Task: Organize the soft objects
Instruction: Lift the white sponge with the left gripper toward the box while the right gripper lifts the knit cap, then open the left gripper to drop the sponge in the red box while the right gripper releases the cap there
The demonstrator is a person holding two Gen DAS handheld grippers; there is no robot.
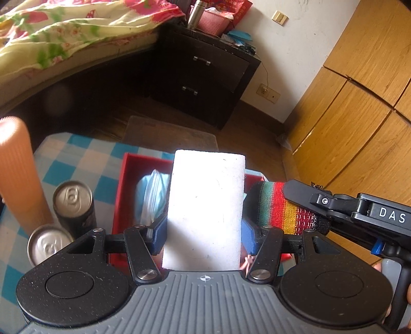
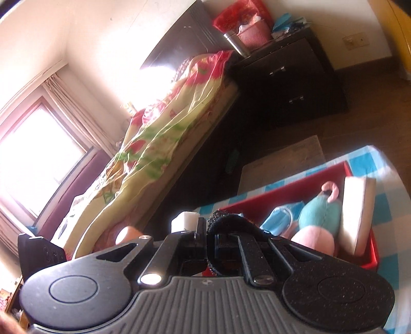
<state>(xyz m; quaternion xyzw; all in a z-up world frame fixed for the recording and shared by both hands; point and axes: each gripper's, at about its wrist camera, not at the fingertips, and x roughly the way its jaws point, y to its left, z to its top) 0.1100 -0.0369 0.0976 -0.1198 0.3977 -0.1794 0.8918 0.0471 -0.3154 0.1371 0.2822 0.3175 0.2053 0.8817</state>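
On the checked counter (image 1: 84, 159) the red box (image 1: 128, 177) is kept open for soft things, so above it a white sponge block (image 1: 205, 208) is clamped by the left gripper (image 1: 203, 231) fingers, while the right gripper (image 2: 210, 246) fingers are shut, apparently on a striped knit cloth (image 1: 280, 208).

This is a bedroom in a home. A bed (image 2: 164, 144) with a flowered yellow, red and green quilt (image 1: 54, 33) runs along one wall beneath a curtained window (image 2: 38, 159). Beside the bed stands a dark nightstand (image 1: 205, 74) with two drawers, carrying a pink basket (image 1: 213, 23) and a steel flask (image 1: 195, 14). Wooden wardrobe doors (image 1: 359, 102), a wall socket (image 1: 267, 93) and a wood floor (image 2: 372, 108) complete the room.
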